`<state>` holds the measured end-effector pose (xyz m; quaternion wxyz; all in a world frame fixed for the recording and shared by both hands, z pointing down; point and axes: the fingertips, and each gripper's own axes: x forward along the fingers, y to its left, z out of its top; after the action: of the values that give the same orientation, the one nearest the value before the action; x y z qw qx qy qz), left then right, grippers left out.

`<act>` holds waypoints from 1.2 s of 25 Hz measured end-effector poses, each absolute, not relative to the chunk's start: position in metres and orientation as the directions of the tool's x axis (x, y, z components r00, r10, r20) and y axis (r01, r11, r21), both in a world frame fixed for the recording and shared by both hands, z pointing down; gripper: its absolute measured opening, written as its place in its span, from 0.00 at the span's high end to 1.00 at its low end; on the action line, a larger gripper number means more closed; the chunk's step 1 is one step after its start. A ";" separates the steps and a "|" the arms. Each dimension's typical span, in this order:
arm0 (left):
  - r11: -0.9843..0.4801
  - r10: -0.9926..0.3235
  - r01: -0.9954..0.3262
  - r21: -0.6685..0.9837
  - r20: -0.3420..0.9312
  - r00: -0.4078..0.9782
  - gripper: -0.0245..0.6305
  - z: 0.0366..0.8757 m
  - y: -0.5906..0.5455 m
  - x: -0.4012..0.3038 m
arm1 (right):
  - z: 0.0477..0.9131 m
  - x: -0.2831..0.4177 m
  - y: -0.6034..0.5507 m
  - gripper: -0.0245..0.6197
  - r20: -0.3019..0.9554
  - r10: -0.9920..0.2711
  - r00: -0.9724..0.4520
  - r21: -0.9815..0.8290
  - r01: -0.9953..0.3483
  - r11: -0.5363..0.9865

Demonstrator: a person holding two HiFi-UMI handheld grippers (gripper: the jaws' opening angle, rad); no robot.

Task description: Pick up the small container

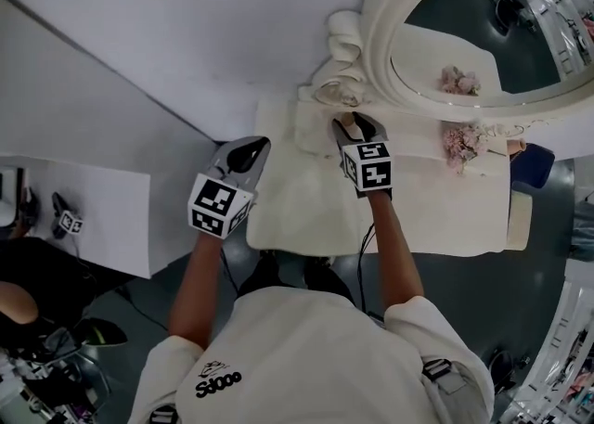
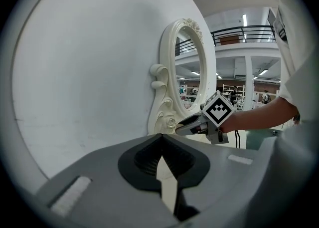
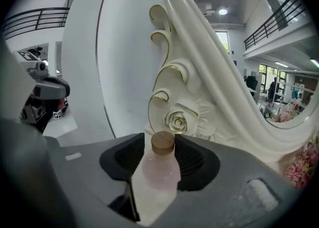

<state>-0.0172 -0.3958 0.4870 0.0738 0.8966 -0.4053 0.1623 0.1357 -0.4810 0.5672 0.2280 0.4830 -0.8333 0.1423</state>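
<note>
Your right claw (image 3: 160, 141) stands apart around the small pink container (image 3: 160, 171). It sits between the pads on the white table (image 1: 306, 213), neither clamped nor lifted. Your left claw (image 2: 159, 136) is together, empty.

Only the shirt logo (image 1: 219, 379) bears lettering, unreadably blurred

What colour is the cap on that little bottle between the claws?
Brown, like wood; the cap tops a pale pink bottle. Clearest in the right gripper view.
</note>
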 end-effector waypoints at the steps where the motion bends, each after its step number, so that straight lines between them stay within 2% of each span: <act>1: -0.657 -0.703 -0.754 0.003 0.357 0.615 0.93 0.489 -0.395 -0.018 | 0.570 0.135 -0.484 0.66 0.515 -0.743 -0.428 -0.019 -0.872 0.489; 7: -0.645 -0.706 -0.764 0.006 0.378 0.599 0.93 0.495 -0.389 -0.025 | 0.586 0.130 -0.497 0.66 0.507 -0.756 -0.414 -0.016 -0.881 0.472; 12: -0.650 -0.698 -0.760 0.018 0.382 0.606 0.93 0.498 -0.384 -0.024 | 0.586 0.134 -0.502 0.71 0.470 -0.788 -0.397 -0.008 -0.895 0.445; 14: -0.654 -0.694 -0.757 0.021 0.383 0.610 0.93 0.499 -0.382 -0.024 | 0.585 0.131 -0.502 0.77 0.472 -0.789 -0.394 0.017 -0.890 0.455; 20: -0.668 -0.689 -0.744 0.019 0.364 0.627 0.93 0.492 -0.379 -0.021 | 0.583 0.134 -0.492 0.78 0.503 -0.773 -0.387 0.030 -0.886 0.463; 30: -0.708 -0.672 -0.706 0.003 0.303 0.675 0.93 0.470 -0.376 -0.007 | 0.513 0.161 -0.435 0.78 0.423 -0.818 -0.389 0.049 -0.892 0.450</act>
<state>-0.0067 -0.3763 0.4697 0.0599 0.9133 -0.3774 0.1409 0.1605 -0.4345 0.5127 0.1973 0.5162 -0.8282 0.0934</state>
